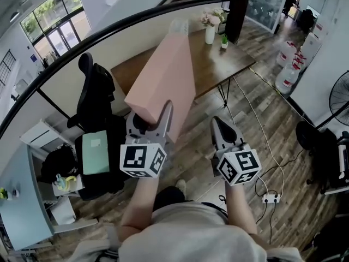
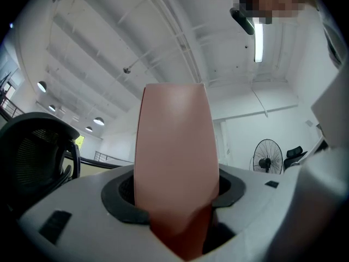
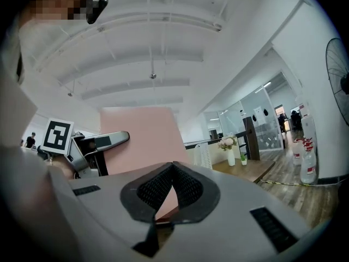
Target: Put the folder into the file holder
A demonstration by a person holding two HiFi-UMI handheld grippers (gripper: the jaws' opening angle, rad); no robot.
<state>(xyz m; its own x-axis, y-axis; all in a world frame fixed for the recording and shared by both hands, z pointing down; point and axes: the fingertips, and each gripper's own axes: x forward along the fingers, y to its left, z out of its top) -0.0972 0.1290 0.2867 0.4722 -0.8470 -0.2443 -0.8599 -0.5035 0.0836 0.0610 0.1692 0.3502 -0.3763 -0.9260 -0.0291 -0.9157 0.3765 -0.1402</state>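
Note:
A large pink folder (image 1: 163, 75) is held up in the air, slanting away toward the table. My left gripper (image 1: 150, 123) is shut on its near lower edge. In the left gripper view the folder (image 2: 174, 146) stands upright between the two dark pads (image 2: 122, 192), filling the gap. My right gripper (image 1: 219, 127) hovers just right of the folder, shut with nothing in it; its pads (image 3: 155, 187) meet at the tip. A white mesh file holder (image 1: 179, 27) stands on the far side of the wooden table (image 1: 218, 64) and shows again as the file holder (image 3: 202, 154) in the right gripper view.
A white vase with flowers (image 1: 210, 31) and a small plant stand near the file holder. A black office chair (image 1: 95, 97) and a green box (image 1: 95, 152) are at the left. Water bottles (image 1: 286, 78), a fan (image 1: 338, 100) and a power strip (image 1: 270, 198) occupy the right floor.

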